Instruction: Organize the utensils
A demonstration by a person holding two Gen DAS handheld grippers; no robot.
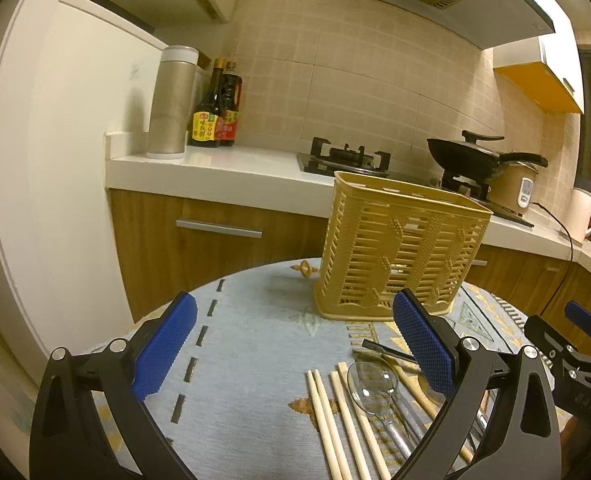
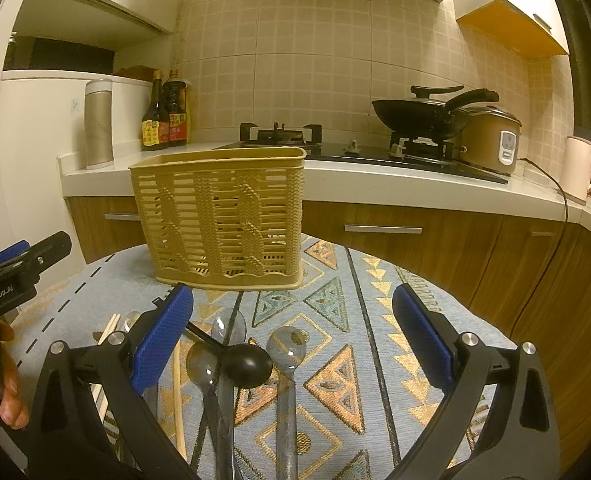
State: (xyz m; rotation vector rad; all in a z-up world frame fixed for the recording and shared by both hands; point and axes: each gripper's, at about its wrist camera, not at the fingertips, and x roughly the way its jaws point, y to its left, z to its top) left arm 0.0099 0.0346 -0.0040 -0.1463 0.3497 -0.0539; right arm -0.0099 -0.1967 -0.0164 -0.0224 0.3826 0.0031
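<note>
The utensils lie loose on the patterned cloth that covers the surface, none of them yet in the yellow basket that stands upright beyond both pairs of jaws. From the right wrist view, a black ladle sits just inside the left jaw, its bowl resting across a clear spoon, with a second clear spoon just ahead of it. A third clear spoon lies nearer the middle of the gap between the jaws, its handle running back toward the camera. From the left wrist view, pale wooden chopsticks lie side by side between the jaws, closer to the right jaw, and another clear spoon rests beside them, partly under that jaw.

The left gripper has its jaws spread wide and holds nothing. The right gripper is the same: jaws wide apart, empty, hovering above the pile. A hand shows at the edge of the right view, wrapped around the left gripper's handle.

This looks like the very start of the sorting: no piece is picked and the basket seems empty, though its slats hide part of the inside. The next move likely calls for lowering one pair of jaws over a single handle. The spoon lying alone looks easiest, since the ladle and its neighbours overlap and could drag each other.
</note>
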